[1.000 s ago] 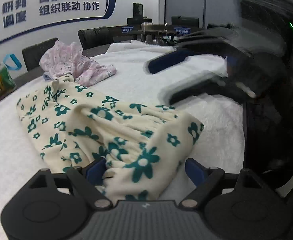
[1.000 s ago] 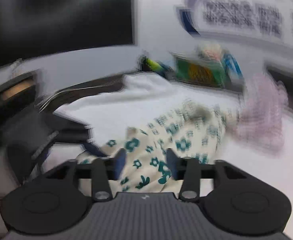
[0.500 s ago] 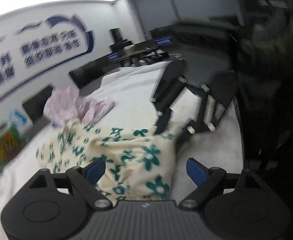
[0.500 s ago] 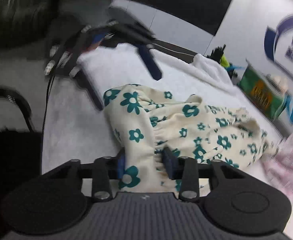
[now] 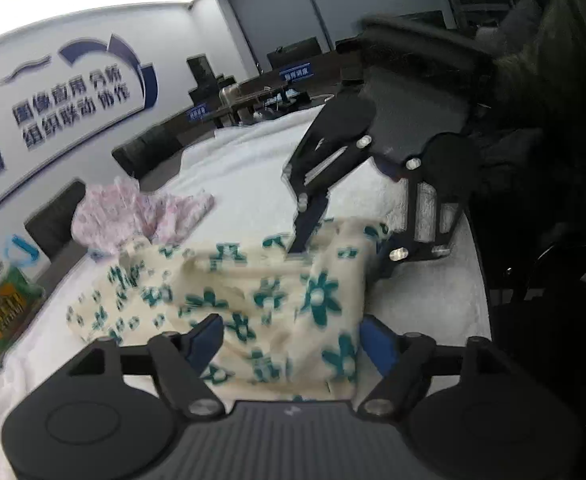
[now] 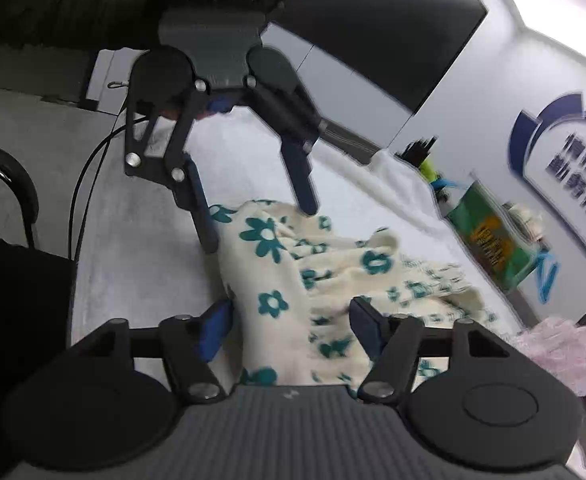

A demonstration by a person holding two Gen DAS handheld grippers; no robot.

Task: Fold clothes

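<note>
Jaws of the right gripper (image 6: 289, 320), pinched narrow on the floral garment (image 6: 293, 264) a half-second ago, have just been opening around it at lower centre, while the left gripper (image 5: 293, 340), closing slightly, straddles the cloth unclenched.

Cream garment (image 5: 277, 300) (teal flowers) lies crumpled on white towel (image 5: 249, 176)

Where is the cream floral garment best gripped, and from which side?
Grip the cream floral garment at its bunched near end, one hold per corner, coming from the near side. That end likely stands raised off the white towel, while the far end lies flatter beside the pink garment.
</note>
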